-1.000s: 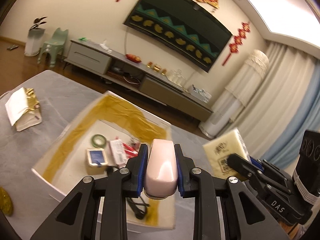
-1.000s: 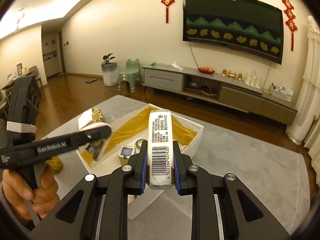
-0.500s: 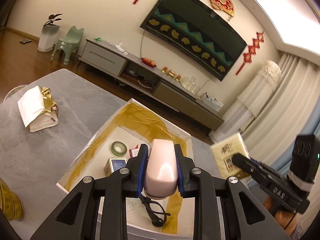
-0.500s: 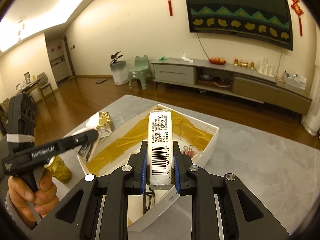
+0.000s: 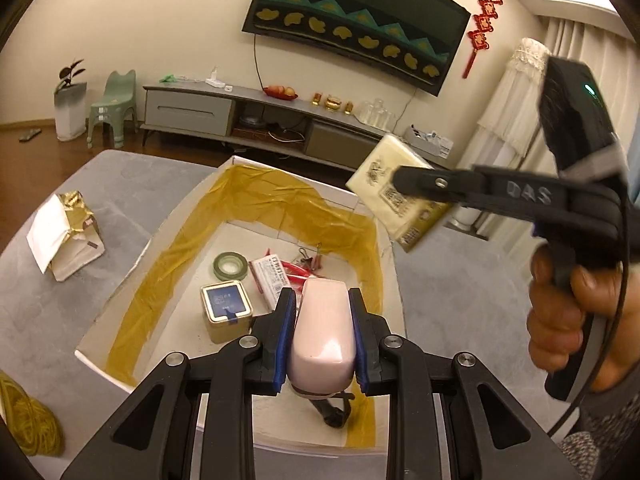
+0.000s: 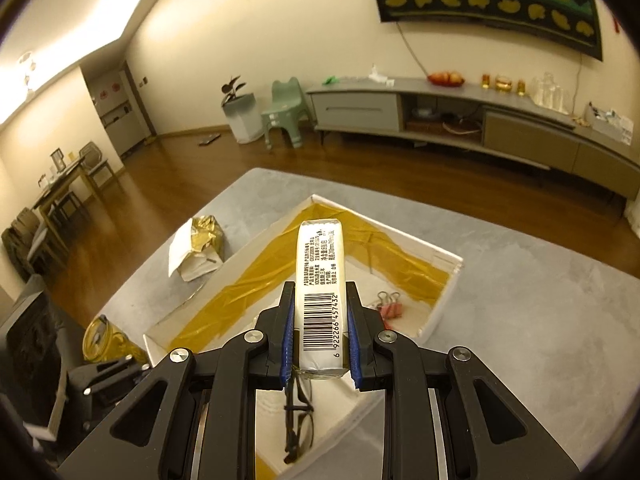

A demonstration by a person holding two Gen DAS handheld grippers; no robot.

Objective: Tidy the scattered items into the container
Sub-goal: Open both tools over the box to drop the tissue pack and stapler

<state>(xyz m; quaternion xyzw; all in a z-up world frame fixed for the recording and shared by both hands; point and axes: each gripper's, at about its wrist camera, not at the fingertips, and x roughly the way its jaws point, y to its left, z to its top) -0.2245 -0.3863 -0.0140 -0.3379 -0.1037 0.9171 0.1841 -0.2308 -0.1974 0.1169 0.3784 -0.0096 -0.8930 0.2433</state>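
Grey, soft-looking tabletop [image 5: 460,292] fills the foreground of a living room with a long grey cabinet [image 6: 460,112] against the far wall.

Left tool [image 5: 322,322] is pressed onto a pale pink rounded case [image 5: 322,332], its long axis running along the fingers, pointing forward and down over the near end of the white box [image 5: 160,240], which is lined with crinkled gold film. Right tool [image 6: 320,312] pinches a tissue pack [image 6: 320,276] by its narrow sides; the pack runs lengthwise away from the camera, above the box. Its upper face carries a barcode reading "6 922266 457432" under rows of small print too fine to read. From the left wrist view the same pack [image 5: 394,196] shows its broad cream face with a dark emblem, tilted above the box's right wall, and the right tool's arm bears the letters "DAS". A hand [image 5: 568,312] grips that tool's handle.

Inside the box lie a green tape roll [image 5: 229,266], a square tin with a blue lid [image 5: 226,306], a white-and-red packet [image 5: 272,274] with illegible print, pink binder clips [image 6: 390,306] and black eyeglasses [image 6: 298,420] near the front wall, partly hidden under the tools.

Outside the box, on its left, sits a torn white and gold paper bag [image 5: 66,236]; nearer the camera is a bundle of yellow cord [image 5: 28,424]. A glass jar with a gold pattern [image 6: 102,340] stands just beside the box's near left corner.
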